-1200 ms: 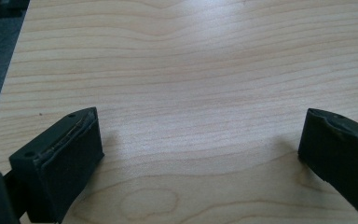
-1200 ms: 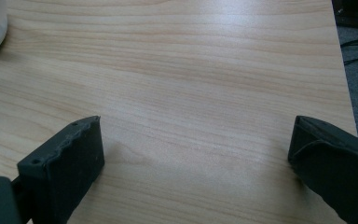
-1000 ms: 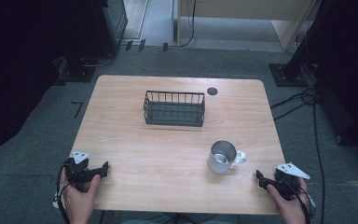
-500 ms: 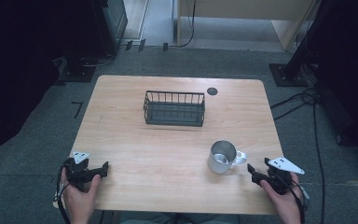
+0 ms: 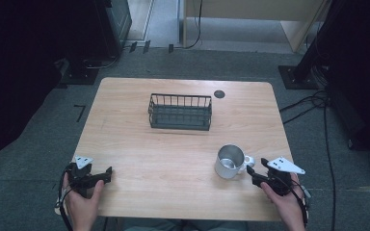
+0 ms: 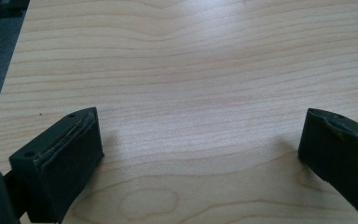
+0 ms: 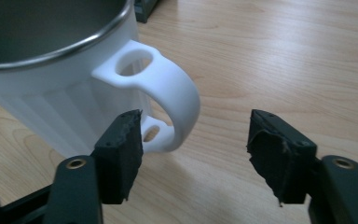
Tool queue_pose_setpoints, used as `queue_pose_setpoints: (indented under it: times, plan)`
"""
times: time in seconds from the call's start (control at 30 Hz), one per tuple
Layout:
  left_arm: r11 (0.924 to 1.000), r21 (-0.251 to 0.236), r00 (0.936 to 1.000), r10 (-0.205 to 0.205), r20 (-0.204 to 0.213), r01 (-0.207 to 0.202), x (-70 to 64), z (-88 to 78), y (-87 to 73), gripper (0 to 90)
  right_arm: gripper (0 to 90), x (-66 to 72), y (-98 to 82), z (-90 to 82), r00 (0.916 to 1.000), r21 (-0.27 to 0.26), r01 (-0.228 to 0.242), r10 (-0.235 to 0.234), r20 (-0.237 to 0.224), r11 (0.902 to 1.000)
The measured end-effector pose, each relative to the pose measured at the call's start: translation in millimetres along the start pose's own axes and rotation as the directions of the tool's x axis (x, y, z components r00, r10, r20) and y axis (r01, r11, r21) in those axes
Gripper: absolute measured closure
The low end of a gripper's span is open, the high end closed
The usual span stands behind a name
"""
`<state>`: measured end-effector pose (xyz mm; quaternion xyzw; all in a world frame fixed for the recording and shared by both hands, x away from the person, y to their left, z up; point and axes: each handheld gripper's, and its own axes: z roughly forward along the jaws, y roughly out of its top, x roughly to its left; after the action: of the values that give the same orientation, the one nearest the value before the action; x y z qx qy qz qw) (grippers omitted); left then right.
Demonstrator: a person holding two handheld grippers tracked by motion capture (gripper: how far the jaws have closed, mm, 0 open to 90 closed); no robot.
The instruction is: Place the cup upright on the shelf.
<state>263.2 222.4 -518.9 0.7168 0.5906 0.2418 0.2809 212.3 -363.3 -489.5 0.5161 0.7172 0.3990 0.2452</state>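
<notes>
A white mug (image 5: 230, 161) with a steel inside stands upright at the table's front right, its handle (image 5: 248, 160) pointing right. In the right gripper view the mug (image 7: 51, 70) is close up and its handle (image 7: 168, 100) lies between the two jaws without touching them. My right gripper (image 5: 255, 172) is open, just right of the handle. My left gripper (image 5: 107, 174) rests near the front left edge of the table, open, with bare wood between its jaws (image 6: 200, 144).
A black wire basket (image 5: 180, 111) stands at the middle back of the wooden table (image 5: 173, 159). A small dark disc (image 5: 219, 94) lies behind it to the right. Cables run over the floor at the right.
My right gripper has moved left and forward to the mug's handle. The left gripper has stayed where it was.
</notes>
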Motion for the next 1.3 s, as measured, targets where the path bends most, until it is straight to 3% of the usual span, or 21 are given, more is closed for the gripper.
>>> queue_pose_setpoints:
  times: [0.27,0.53,0.73,0.87,1.0,1.17,1.3]
  plan:
    - [1.0000,0.000,1.0000,0.000,0.000,0.000,0.0,0.0,0.0,0.0,45.0,7.9,3.8,6.9,0.9976,-0.011,0.054,-0.055,-0.043,0.9985]
    - [1.0000,0.000,1.0000,0.000,0.000,0.000,0.0,0.0,0.0,0.0,47.2,13.6,3.3,3.3,0.9927,-0.015,0.095,-0.096,-0.073,0.9954]
    - [1.0000,0.000,1.0000,0.000,0.000,0.000,0.0,0.0,0.0,0.0,56.9,15.3,7.2,2.2,0.9961,-0.056,0.079,-0.081,-0.035,0.9953]
    - [1.0000,0.000,1.0000,0.000,0.000,0.000,0.0,0.0,0.0,0.0,58.6,18.0,7.0,4.7,0.9953,-0.052,0.096,-0.097,-0.007,0.9940]
    - [1.0000,-0.001,1.0000,0.001,0.002,-0.001,-0.2,0.0,0.0,0.0,58.5,17.9,6.1,8.0,0.9957,-0.050,0.091,-0.092,-0.008,0.9946]
    - [1.0000,-0.001,1.0000,0.003,0.003,-0.003,-0.2,0.0,0.0,0.0,67.1,17.0,6.9,9.3,0.9971,-0.060,0.075,-0.074,0.019,0.9954]
    - [1.0000,0.000,1.0000,0.003,0.003,-0.003,-0.2,0.0,0.0,0.0,70.9,23.1,5.8,11.3,0.9912,-0.084,0.110,-0.103,0.082,0.9904]
